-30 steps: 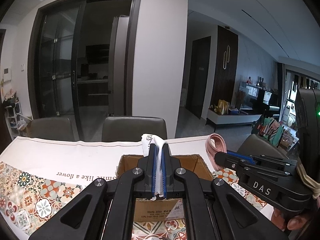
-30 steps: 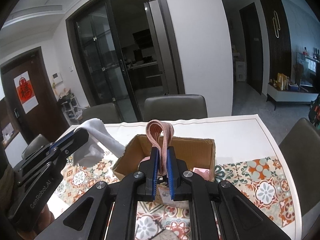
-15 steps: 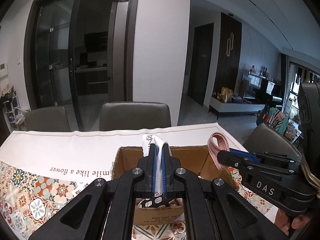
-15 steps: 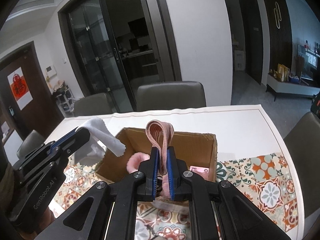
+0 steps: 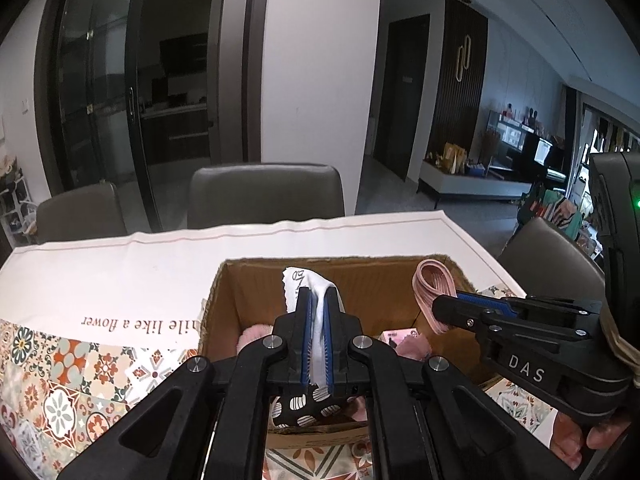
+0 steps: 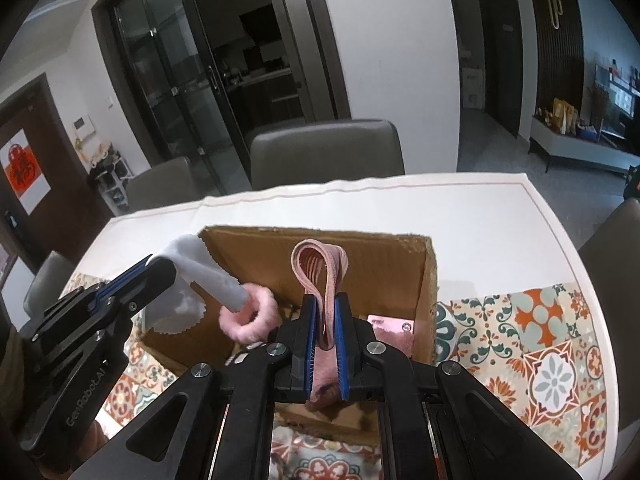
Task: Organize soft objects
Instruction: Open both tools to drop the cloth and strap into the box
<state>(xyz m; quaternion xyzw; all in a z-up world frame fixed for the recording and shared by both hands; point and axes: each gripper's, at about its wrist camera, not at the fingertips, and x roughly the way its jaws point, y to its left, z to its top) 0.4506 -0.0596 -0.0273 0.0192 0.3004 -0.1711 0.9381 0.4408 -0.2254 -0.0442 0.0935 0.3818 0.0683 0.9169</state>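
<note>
My left gripper (image 5: 317, 300) is shut on a white cloth (image 5: 318, 332) with a zigzag edge, held over the open cardboard box (image 5: 360, 280). In the right wrist view the left gripper (image 6: 160, 270) holds the same white cloth (image 6: 208, 276) at the box's left wall, and a fluffy pink ring (image 6: 250, 316) hangs around the cloth's lower end. My right gripper (image 6: 325, 304) is shut on a folded pink ribbed band (image 6: 320, 272), also above the box (image 6: 424, 276). From the left wrist view the band (image 5: 434, 286) sticks out of the right gripper (image 5: 448, 306).
The box stands on a table with a white cloth (image 5: 120, 272) and a patterned tile mat (image 6: 540, 344). Inside lie a pink packet (image 6: 390, 326) and a black-and-white patterned item (image 5: 308, 404). Grey chairs (image 5: 266, 194) stand behind the table. A hand (image 5: 592, 436) grips the right tool.
Both grippers have come down and forward over the box, each still clamped on its item. The pink fluffy ring has swung into view below the white cloth.
</note>
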